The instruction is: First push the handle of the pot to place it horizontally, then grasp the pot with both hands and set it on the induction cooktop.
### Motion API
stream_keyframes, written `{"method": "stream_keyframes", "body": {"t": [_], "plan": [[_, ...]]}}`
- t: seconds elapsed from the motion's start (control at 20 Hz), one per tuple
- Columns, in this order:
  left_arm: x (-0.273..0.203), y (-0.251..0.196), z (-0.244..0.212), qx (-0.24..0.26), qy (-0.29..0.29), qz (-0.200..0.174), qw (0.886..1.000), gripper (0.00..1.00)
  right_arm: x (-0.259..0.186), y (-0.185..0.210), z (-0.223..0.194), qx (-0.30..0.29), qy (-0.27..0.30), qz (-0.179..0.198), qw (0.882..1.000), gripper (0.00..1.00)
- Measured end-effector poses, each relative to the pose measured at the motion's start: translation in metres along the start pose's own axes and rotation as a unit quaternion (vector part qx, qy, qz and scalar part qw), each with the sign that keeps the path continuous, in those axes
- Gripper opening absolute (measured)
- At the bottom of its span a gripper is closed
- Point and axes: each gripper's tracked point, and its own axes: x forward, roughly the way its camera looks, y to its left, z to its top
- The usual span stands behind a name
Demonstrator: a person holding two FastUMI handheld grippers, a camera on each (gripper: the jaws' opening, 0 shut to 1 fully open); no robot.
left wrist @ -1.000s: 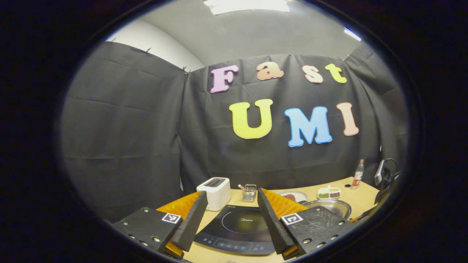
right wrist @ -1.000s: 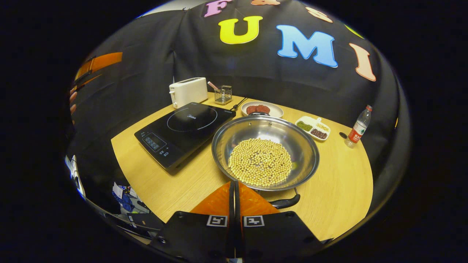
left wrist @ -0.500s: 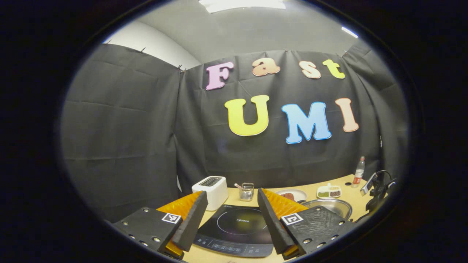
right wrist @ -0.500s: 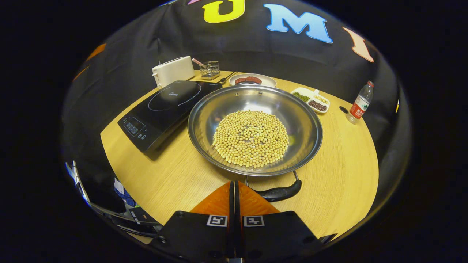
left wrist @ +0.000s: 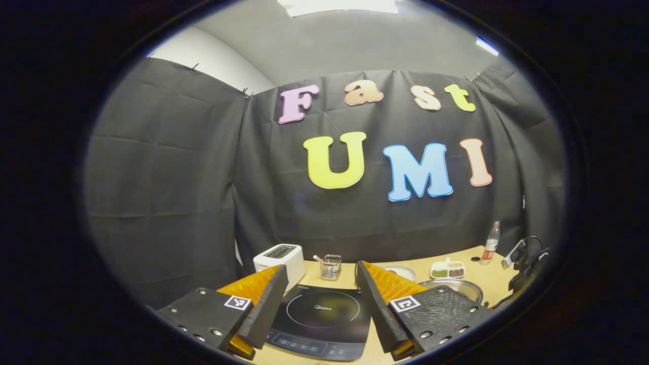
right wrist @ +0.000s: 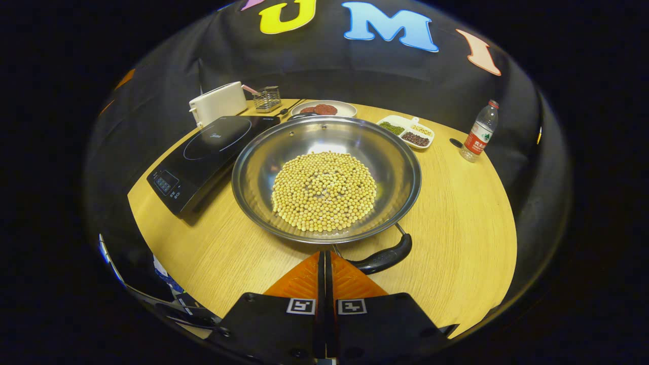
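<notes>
Now: closed tips line up to push the handle

Table [right wrist: 456, 243] carries the induction cooktop [right wrist: 203, 152], the bean-filled pot [right wrist: 327, 177] just beside it. Right gripper [right wrist: 325, 261] is clenched empty, tips at the black handle [right wrist: 383, 258], apparently for nudging. Left gripper [left wrist: 319, 299] hangs released, waiting.

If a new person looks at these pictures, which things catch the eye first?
The big steel pot at the middle of the round wooden table, with a heap of yellow beans in it. Its black handle lies just before the shut right gripper. The black induction cooktop sits left of the pot.
</notes>
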Motion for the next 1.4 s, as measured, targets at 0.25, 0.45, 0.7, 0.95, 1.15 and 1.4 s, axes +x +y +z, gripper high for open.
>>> {"method": "stream_keyframes", "body": {"t": [0.25, 0.45, 0.7, 0.95, 1.15, 1.4], "plan": [[0.002, -0.010, 0.002, 0.002, -0.002, -0.008, 1.000, 0.79, 0.002, -0.029, 0.002, 0.003, 0.005, -0.024, 1.000, 0.02], [0.005, -0.019, 0.000, 0.003, 0.000, -0.013, 1.000, 0.79, 0.004, -0.052, 0.007, 0.018, 0.005, -0.045, 0.999, 0.02], [0.011, -0.033, 0.002, 0.006, -0.001, -0.019, 1.000, 0.79, 0.009, -0.080, 0.014, 0.030, 0.000, -0.065, 0.997, 0.02], [0.015, -0.044, -0.003, 0.008, 0.005, -0.022, 1.000, 0.79, 0.016, -0.105, 0.020, 0.032, -0.008, -0.083, 0.996, 0.02], [0.018, -0.052, -0.007, 0.008, 0.013, -0.023, 1.000, 0.79, 0.024, -0.122, 0.027, 0.039, -0.015, -0.094, 0.995, 0.02], [0.020, -0.060, -0.017, 0.015, 0.025, -0.020, 0.999, 0.79, 0.034, -0.135, 0.037, 0.031, -0.024, -0.102, 0.994, 0.02]]}}
